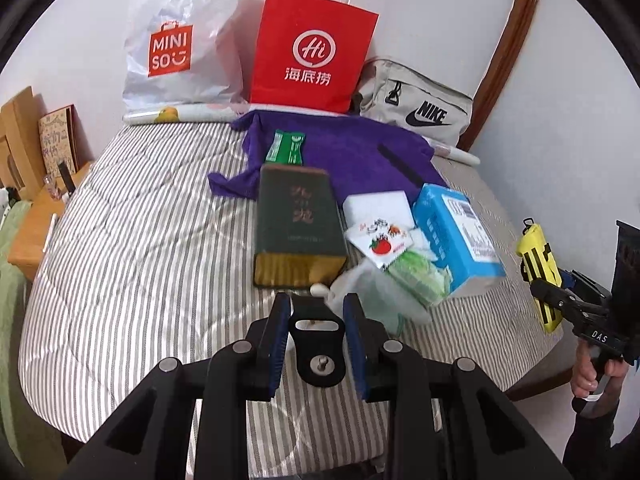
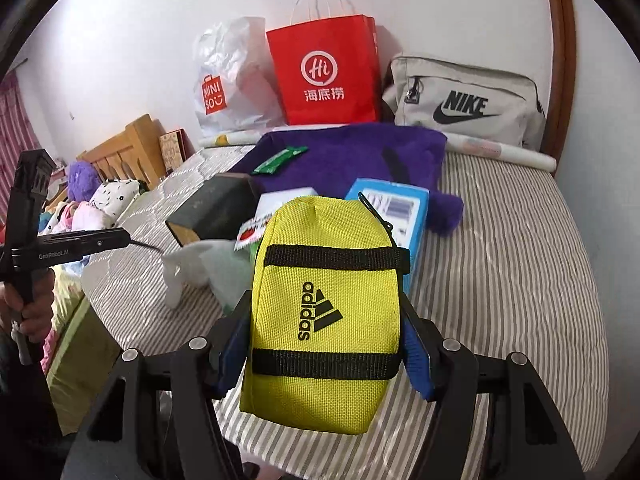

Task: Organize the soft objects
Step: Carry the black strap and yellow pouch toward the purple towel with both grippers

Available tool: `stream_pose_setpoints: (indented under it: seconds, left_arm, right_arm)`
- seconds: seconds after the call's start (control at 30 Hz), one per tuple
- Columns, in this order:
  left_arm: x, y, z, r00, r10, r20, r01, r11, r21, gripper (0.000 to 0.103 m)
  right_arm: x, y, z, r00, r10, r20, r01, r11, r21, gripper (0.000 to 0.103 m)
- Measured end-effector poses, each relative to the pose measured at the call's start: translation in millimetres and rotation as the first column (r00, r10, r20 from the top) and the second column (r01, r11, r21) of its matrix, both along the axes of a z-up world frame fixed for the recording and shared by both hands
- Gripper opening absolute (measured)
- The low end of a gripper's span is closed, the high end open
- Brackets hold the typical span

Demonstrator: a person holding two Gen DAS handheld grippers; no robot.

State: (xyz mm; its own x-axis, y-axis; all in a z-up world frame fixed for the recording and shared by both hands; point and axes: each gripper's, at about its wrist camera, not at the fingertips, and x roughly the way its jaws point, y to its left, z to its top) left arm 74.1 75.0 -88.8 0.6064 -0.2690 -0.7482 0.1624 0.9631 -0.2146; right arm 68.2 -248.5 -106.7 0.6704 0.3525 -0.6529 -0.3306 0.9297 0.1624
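Left wrist view
Left gripper [image 1: 316,312]: 2 blue pads [image 1: 280,332] standing a narrow gap apart, nothing pinched between them, hovering above the striped bed [image 1: 132,232].
Bags at the wall: 3 — white MINISO bag [image 1: 180,44], red paper bag [image 1: 314,48], grey Nike bag [image 1: 420,108].
Purple cloth [image 1: 340,148]: 1, spread flat, with 1 green packet [image 1: 286,148] and 1 dark strip on it.
Dark green book [image 1: 298,228]: 1, lying flat, spine running away from the camera.
Blue tissue pack [image 1: 456,236]: 1, just right of the book, small sachets and a clear plastic bag heaped between them.
Right gripper [image 1: 560,300]: at the right edge, clamped on 1 yellow pouch [image 1: 538,260], a hand [image 1: 596,376] on its handle.

Right wrist view
Right gripper [image 2: 326,340]: pads pressing both sides of the yellow pouch [image 2: 324,312].
Pouch: 1, held clear above the bed [image 2: 520,264], long axis running away from the camera, zip-pull end farthest, 2 black straps across it, adidas logo reading sideways.
Bags: same 3, upright against the wall.
Left gripper: seen side-on at the left edge, fingertips hard to make out.
Tissue pack [image 2: 404,212]: behind the pouch, partly hidden.
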Motion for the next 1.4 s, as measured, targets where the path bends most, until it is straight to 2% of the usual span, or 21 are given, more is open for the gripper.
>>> stream_pose_setpoints:
  seconds: [0.33,0.5,0.73,1.2,1.4]
  left_arm:
    - [29.7,-7.9,21.2,0.999,0.008,0.034,-0.01,0.999,0.04,0.026]
    - [50.5,-7.4,27.6,0.999,0.026,0.029,-0.027,0.999,0.025,0.026]
    - [80.3,-13.3,36.2,0.999,0.045,0.029,-0.046,0.998,0.049,0.026]
    - [146.8,-18.9,39.1,0.998,0.056,0.019,-0.056,0.998,0.041,0.026]
    - [179.5,-18.2,35.3,0.998,0.055,0.013,-0.055,0.998,0.044,0.026]
  right_arm:
    - [35.4,4.7,13.7,1.0,0.018,0.012,-0.018,1.0,-0.001,0.065]
    - [50.5,6.5,24.2,0.999,0.018,0.034,-0.018,1.0,0.004,0.065]
    - [77.1,10.0,35.8,0.998,0.027,0.048,-0.026,1.0,-0.016,0.065]
    - [149.6,14.6,25.9,1.0,-0.007,-0.01,0.007,1.0,0.008,0.065]
    - [182.3,19.0,24.0,1.0,-0.013,-0.017,0.013,1.0,-0.013,0.065]
